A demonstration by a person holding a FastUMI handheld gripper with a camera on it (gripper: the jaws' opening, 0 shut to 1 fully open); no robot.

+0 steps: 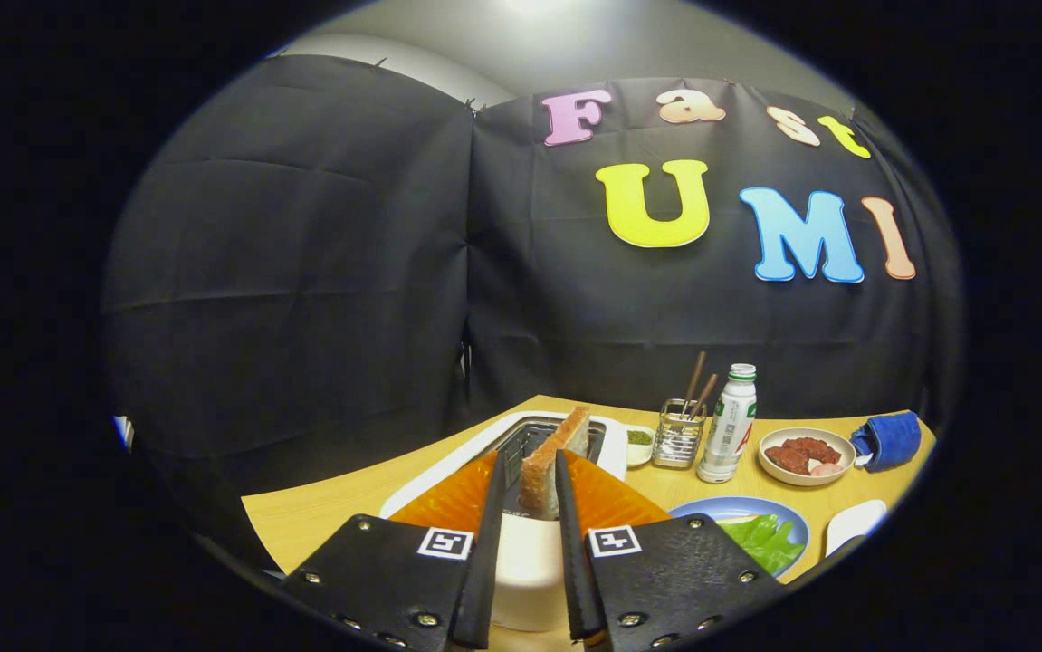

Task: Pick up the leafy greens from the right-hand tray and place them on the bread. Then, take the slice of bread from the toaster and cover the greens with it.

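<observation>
We see our gripper [528, 475] as two broad, flat plates with a leathery grain, each angling inward to a long, narrow finger [491, 534]. A small square marker [444, 542] of blocky black-and-white pattern sits at the inner top corner of the left plate, and a matching one [614, 541] on the right. Round metal screws [310, 576] dot the plates' outer and lower edges.

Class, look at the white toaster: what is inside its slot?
A slice of bread stands in the toaster slot, its upper part sticking out between the gripper fingers, which close on its sides. Its lower part is hidden inside the slot.
</observation>
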